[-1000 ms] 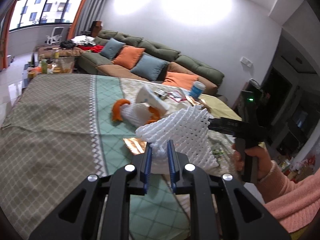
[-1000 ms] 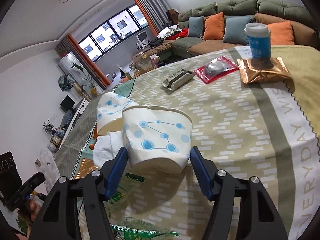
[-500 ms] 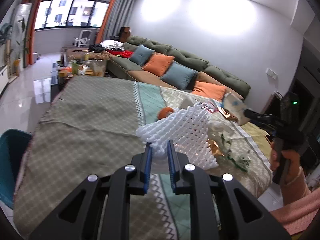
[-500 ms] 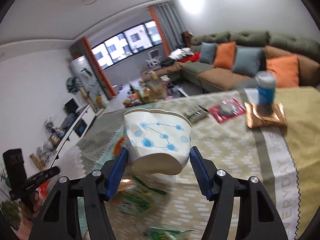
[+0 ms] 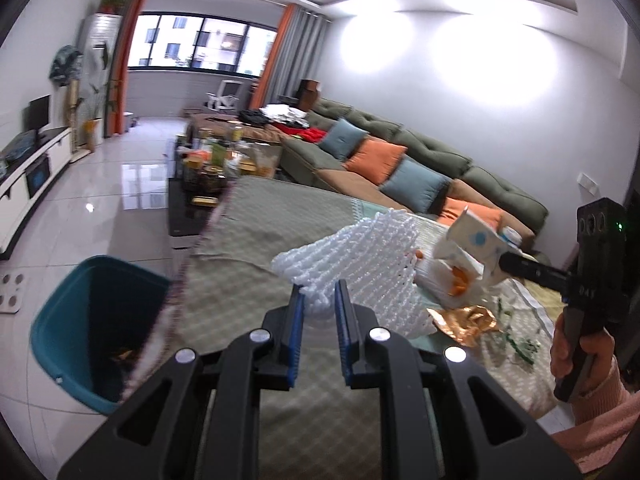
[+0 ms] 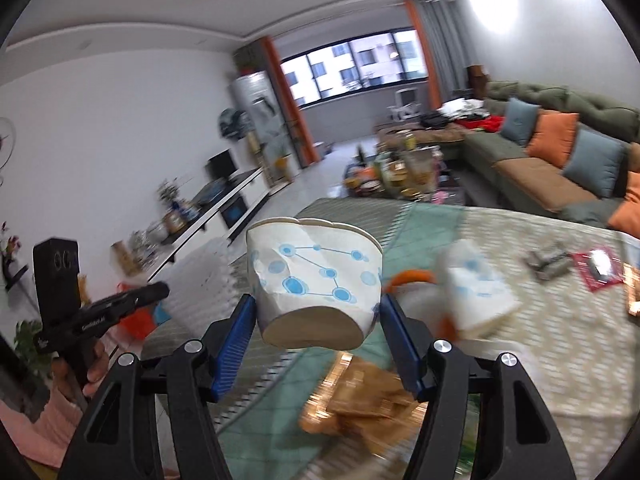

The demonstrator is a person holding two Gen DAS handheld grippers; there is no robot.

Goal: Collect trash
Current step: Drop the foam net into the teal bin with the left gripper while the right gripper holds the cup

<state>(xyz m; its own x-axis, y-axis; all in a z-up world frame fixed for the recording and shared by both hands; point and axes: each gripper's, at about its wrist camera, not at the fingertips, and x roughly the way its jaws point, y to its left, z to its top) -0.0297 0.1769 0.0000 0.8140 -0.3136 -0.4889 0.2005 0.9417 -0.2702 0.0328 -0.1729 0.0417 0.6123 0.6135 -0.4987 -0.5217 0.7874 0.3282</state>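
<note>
Far left in the left wrist view, teal bin (image 5: pixel 96 320) on the tiled floor just beside the table edge, mouth open upward, something small and dark inside, can't tell what. Table (image 5: pixel 256 240) covered in a patterned cloth.

Left gripper (image 5: pixel 319 304) fingers nearly together, pinching the lower edge of a white foam net (image 5: pixel 360 264). Net is held up off the cloth, most of it fanning up and right past the fingers. Looks very light, soft, springy; mesh should crush flat under the pads and catch rather than slip. An edge pinch looks enough, no risk of breakage. It may cling to the pads on release, so open wide over the bin.

Right of that, on the table: second paper cup (image 6: pixel 476 292) on its side, orange peel (image 6: pixel 408 276) next to it, crumpled gold wrapper (image 5: pixel 464 320), thin clear plastic with green print (image 5: pixel 516 340). All light, flimsy scraps.

Right gripper (image 6: pixel 318 312) jaws wide, closed on a paper cup (image 6: pixel 316 280) gripped across its sides low down, near the base, rim facing away, held in the air above the table. Wall is already dented and creased, so thin and easily crushed; empty as far as can be seen, light. Squeeze near the base where it's stiffest; harder pressure just folds it, fine for trash
</note>
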